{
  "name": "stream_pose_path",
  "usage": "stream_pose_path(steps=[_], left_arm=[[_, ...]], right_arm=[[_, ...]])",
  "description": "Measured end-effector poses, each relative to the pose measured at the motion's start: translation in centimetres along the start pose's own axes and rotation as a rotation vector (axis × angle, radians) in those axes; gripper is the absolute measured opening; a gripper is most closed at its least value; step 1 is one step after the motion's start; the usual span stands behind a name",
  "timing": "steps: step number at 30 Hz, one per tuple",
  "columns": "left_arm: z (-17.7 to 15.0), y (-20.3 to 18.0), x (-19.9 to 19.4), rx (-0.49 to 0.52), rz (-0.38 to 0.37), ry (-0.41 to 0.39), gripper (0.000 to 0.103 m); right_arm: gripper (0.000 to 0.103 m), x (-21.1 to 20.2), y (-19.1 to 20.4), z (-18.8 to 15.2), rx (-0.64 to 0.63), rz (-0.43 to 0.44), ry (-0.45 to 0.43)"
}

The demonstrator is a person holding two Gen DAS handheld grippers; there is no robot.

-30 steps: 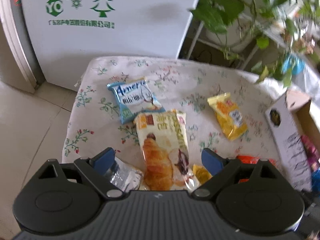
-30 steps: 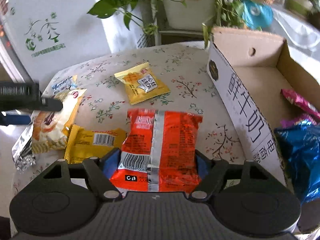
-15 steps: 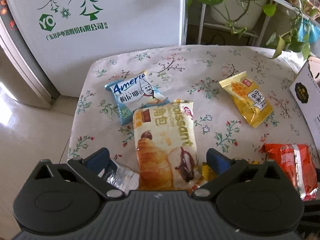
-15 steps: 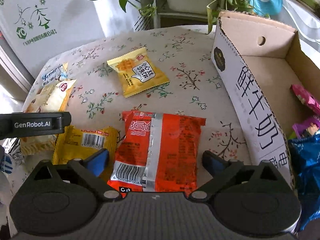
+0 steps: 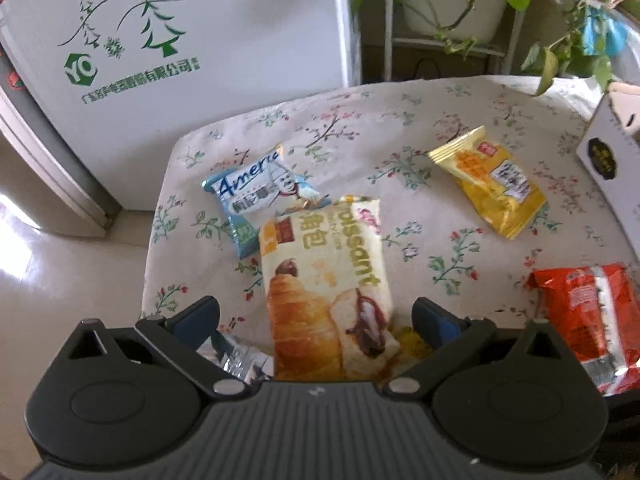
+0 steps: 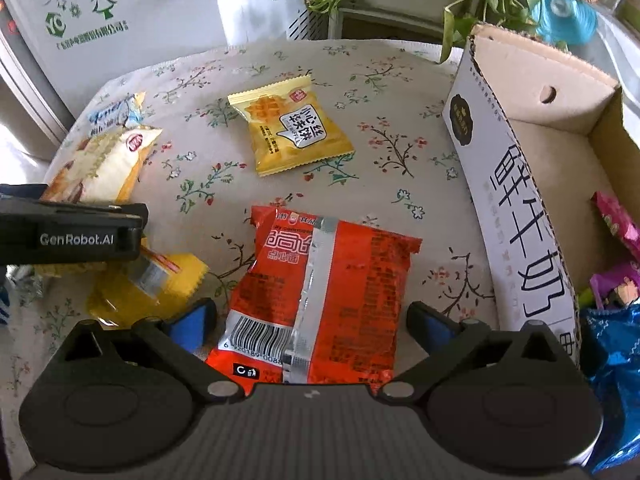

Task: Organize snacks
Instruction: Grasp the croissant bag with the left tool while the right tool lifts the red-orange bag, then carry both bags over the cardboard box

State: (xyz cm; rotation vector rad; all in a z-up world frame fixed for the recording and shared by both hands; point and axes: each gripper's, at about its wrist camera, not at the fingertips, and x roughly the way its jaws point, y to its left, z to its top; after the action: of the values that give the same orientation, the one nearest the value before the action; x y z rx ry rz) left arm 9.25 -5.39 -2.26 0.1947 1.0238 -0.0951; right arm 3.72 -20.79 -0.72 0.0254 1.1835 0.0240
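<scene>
My left gripper (image 5: 316,318) is open, its fingers on either side of the near end of a croissant packet (image 5: 324,280). A blue "Americ" packet (image 5: 256,196) lies behind it and a yellow waffle packet (image 5: 490,188) to the right. My right gripper (image 6: 312,322) is open, its fingers wide on either side of an orange-red packet (image 6: 324,296). A yellow packet (image 6: 160,284) lies to its left, partly under the left gripper's body (image 6: 72,236). The cardboard box (image 6: 520,208) at right holds pink and blue packets (image 6: 612,340).
The snacks lie on a floral tablecloth (image 6: 200,184). A white appliance (image 5: 160,40) stands behind the table, with potted plants (image 5: 460,0) on a rack at the back right. A crumpled silver wrapper (image 5: 236,356) lies under the left gripper. Tiled floor lies left of the table.
The right gripper has opened from around the orange-red packet, which now lies on the cloth. The left gripper has swung right and closer to the croissant packet, staying open.
</scene>
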Motion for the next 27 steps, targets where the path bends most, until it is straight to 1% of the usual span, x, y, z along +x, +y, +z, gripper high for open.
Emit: stream_pose_path(steps=[2, 3, 4, 5, 6, 7, 9, 10, 11, 13, 15, 18, 23, 27], left_arm=[[0.1, -0.1, -0.1, 0.001, -0.018, 0.003, 0.095], [0.1, -0.2, -0.2, 0.003, -0.023, 0.004, 0.093], [0.1, -0.3, -0.2, 0.009, -0.024, 0.003, 0.089], [0.2, -0.4, -0.3, 0.013, -0.028, -0.001, 0.082], [0.2, -0.4, -0.4, 0.015, -0.038, -0.002, 0.077], [0.2, -0.4, -0.4, 0.012, -0.052, -0.003, 0.071], [0.2, -0.3, -0.6, 0.005, -0.067, -0.011, 0.066], [0.2, -0.3, -0.6, 0.005, -0.071, -0.014, 0.058], [0.2, -0.2, -0.6, 0.001, -0.077, -0.014, 0.055], [0.2, 0.0, -0.8, -0.025, -0.095, -0.016, 0.054], [0.1, 0.1, -1.1, -0.028, -0.1, -0.03, 0.053], [0.1, 0.1, -1.6, -0.034, -0.106, -0.047, 0.052], [0.4, 0.4, -2.7, -0.06, -0.119, -0.085, 0.052], [0.5, 0.5, -3.6, -0.08, -0.149, -0.108, 0.052]], right_arm=[[0.102, -0.1, 0.0, -0.1, -0.002, 0.014, -0.001], [0.101, -0.2, 0.1, -0.2, -0.015, 0.007, -0.006], [0.097, -0.3, 0.3, -0.3, -0.028, -0.004, -0.014], [0.093, -0.5, 0.4, -0.4, -0.04, -0.011, -0.021], [0.09, -0.7, 0.4, -0.4, -0.049, -0.009, -0.031], [0.085, -0.8, 0.4, -0.4, -0.055, -0.004, -0.039], [0.082, -1.0, 0.3, -0.4, -0.066, 0.007, -0.047], [0.08, -1.0, 0.3, -0.5, -0.071, 0.005, -0.052], [0.079, -1.1, 0.3, -0.6, -0.079, 0.006, -0.057], [0.076, -1.4, 0.1, -0.6, -0.076, 0.02, -0.061], [0.076, -1.7, 0.0, -0.4, -0.072, 0.03, -0.071], [0.076, -2.4, -0.1, -0.1, -0.074, 0.029, -0.103], [0.076, -3.7, -0.9, 0.6, -0.036, 0.066, -0.154], [0.076, -4.6, -0.9, 1.0, -0.043, 0.082, -0.191]])
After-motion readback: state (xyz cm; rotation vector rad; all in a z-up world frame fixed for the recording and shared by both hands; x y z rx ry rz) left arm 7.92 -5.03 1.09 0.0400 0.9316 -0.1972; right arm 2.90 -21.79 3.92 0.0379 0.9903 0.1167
